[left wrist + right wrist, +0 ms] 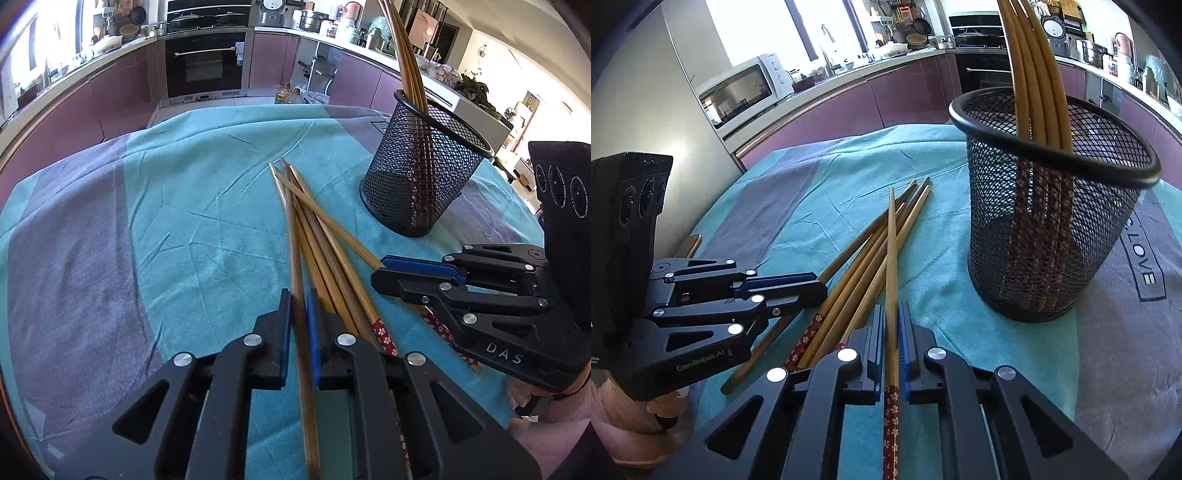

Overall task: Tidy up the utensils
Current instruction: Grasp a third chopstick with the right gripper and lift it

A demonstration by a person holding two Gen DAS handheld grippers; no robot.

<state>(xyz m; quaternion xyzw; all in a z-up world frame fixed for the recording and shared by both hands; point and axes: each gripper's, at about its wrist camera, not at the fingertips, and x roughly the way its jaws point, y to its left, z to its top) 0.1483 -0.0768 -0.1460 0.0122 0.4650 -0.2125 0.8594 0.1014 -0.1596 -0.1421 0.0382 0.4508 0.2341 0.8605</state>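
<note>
Several wooden chopsticks (325, 254) with red flowered ends lie in a loose pile on the teal cloth (207, 206); the pile also shows in the right wrist view (864, 254). My left gripper (298, 317) is shut on one chopstick (295, 258) of the pile. My right gripper (892, 332) is shut on another chopstick (892, 258), and it appears in the left wrist view (384, 271) at the pile's right side. A black mesh holder (424, 173) stands upright to the right with several chopsticks (1034, 74) in it.
The cloth covers a table (1126, 332) with grey bands and a printed "LOVE" label (1143, 258). Kitchen cabinets and an oven (205, 62) lie beyond the far edge. A toaster oven (738, 92) sits on the counter to the left.
</note>
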